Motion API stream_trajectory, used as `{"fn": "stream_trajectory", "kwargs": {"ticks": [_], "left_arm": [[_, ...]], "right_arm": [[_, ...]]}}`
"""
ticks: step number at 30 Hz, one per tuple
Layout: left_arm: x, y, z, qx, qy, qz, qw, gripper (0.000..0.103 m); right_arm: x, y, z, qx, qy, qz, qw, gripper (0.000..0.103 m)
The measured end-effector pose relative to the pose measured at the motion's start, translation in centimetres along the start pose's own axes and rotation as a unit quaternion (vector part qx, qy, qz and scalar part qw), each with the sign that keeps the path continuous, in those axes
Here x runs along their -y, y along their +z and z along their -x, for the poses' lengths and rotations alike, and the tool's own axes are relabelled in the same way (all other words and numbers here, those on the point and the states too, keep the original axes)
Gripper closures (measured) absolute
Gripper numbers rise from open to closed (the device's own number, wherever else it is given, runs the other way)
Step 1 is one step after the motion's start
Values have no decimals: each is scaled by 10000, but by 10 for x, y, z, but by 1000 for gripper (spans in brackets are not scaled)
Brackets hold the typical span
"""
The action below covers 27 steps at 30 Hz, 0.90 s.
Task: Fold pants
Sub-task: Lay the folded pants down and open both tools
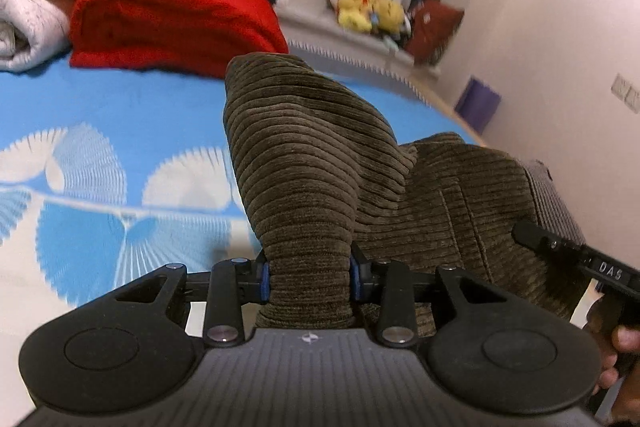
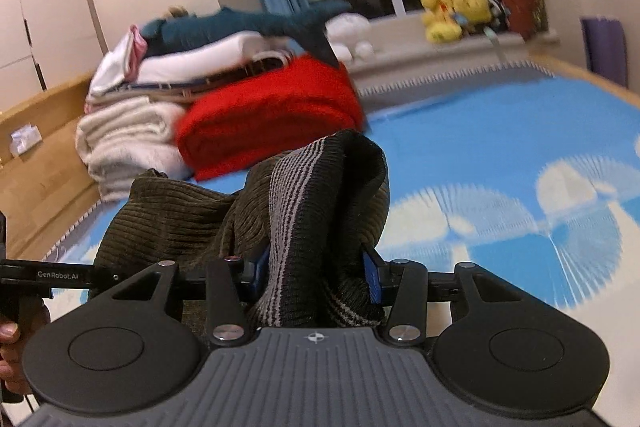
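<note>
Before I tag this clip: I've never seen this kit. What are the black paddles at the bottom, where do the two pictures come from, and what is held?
Each picture comes from a camera on a hand-held claw, looking along its two fingers; the paddles are its body. In the left view, the left claw is clamped on brown corduroy pants. In the right view, the right claw grips the same pants at a striped knit band. A blue patterned bed cover lies below, with a red blanket and folded white linens stacked behind.
</note>
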<state>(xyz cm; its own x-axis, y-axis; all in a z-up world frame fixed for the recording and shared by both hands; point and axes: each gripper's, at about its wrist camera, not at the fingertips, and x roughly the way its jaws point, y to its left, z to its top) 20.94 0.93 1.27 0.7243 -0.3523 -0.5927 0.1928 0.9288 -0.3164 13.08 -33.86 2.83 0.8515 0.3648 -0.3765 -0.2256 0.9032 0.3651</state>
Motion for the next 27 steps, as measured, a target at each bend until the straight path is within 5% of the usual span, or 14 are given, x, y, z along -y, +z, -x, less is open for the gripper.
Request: {"fn": "stream_trajectory", "kwargs": {"ticks": [3,5,7,8,10,13,15,18,20,23,27], "left_arm": [[-25,6,-17,17,47,329,9994,45],[-45,3,-41,-307,741,509,9955,42],[-56,-2,-53,-565,1488,473,9861,46],[-58,-3,-53,-592,1512,416,9859,46],[-55,0,-49,-562,1405,221,9882,47],[-42,-4,-46,-546,1032,-189,9930,49],[-36,-19,-61,-1015,855,-385,9904,53],[-36,-58,-97,-2241,1136,-685,9655,43],[-32,-55,-93,-2159,1288,-678,9655,42],[-25,-39,-65,-1741,1559,-446,9713,40],[0,-26,-2,-675,1891,-355,9790,18]], "right_arm": [[5,5,-25,102,49,-169,9998,54],[15,-5,-57,-134,-142,-170,9997,40],[29,-23,-94,-965,-852,-288,9913,39],[36,-33,-107,-1279,-1349,-277,9822,50],[48,-42,-116,-1519,-2015,-249,9673,51],[53,-32,-108,-1334,-1654,-643,9750,51],[47,-30,-107,-1316,-1336,-530,9808,51],[37,-48,-128,-2011,-1447,-33,9688,51],[45,-54,-130,-2176,-1610,-135,9626,33],[53,-43,-118,-2120,-1753,-690,9589,35],[25,-23,-74,-1452,-2073,-345,9668,34]]}}
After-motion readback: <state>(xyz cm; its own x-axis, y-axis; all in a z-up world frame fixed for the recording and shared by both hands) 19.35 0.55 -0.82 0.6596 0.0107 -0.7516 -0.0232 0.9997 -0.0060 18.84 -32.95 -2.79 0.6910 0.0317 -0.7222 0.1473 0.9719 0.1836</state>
